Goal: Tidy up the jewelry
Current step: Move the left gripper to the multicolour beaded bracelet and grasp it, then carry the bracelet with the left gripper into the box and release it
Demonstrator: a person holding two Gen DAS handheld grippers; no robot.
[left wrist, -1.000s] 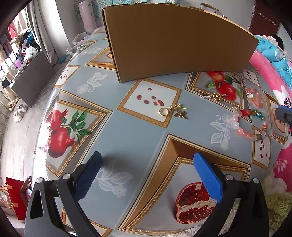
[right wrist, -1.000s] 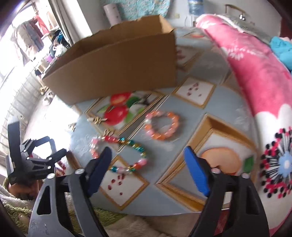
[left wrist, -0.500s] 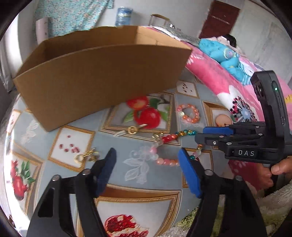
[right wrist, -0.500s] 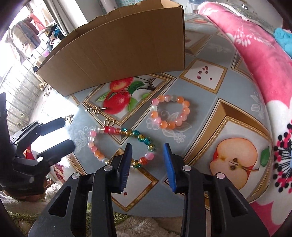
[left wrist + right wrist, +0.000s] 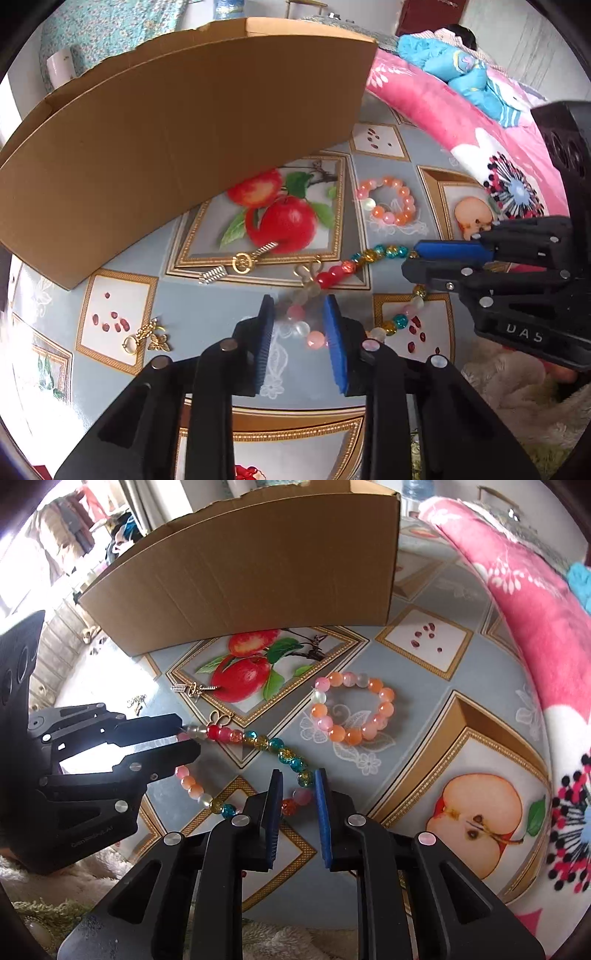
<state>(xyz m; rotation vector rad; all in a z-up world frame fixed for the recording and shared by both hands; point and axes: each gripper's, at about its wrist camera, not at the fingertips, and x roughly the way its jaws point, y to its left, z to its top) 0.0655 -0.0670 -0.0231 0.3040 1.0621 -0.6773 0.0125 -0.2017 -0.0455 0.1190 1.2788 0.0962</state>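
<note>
A long multicoloured bead bracelet point(image 5: 258, 740) lies on the fruit-print tablecloth; it also shows in the left wrist view point(image 5: 364, 254). My left gripper point(image 5: 301, 312) has narrowed around its pink and white beads point(image 5: 301, 325). My right gripper point(image 5: 298, 781) has narrowed around its pink and gold beads point(image 5: 303, 795). Whether either pair of pads touches the beads is unclear. An orange-pink bead bracelet point(image 5: 352, 712) lies beyond. A gold arrow brooch point(image 5: 240, 264) and gold charms point(image 5: 147, 336) lie to the left.
An open cardboard box point(image 5: 184, 122) stands behind the jewelry, also in the right wrist view point(image 5: 251, 572). A pink floral blanket point(image 5: 524, 602) lies along the right. Fluffy cloth point(image 5: 517, 387) hangs at the table's near edge.
Both grippers have moved in over the multicoloured bracelet and narrowed their jaws around its beads. The left one swung right from the table's left side.
</note>
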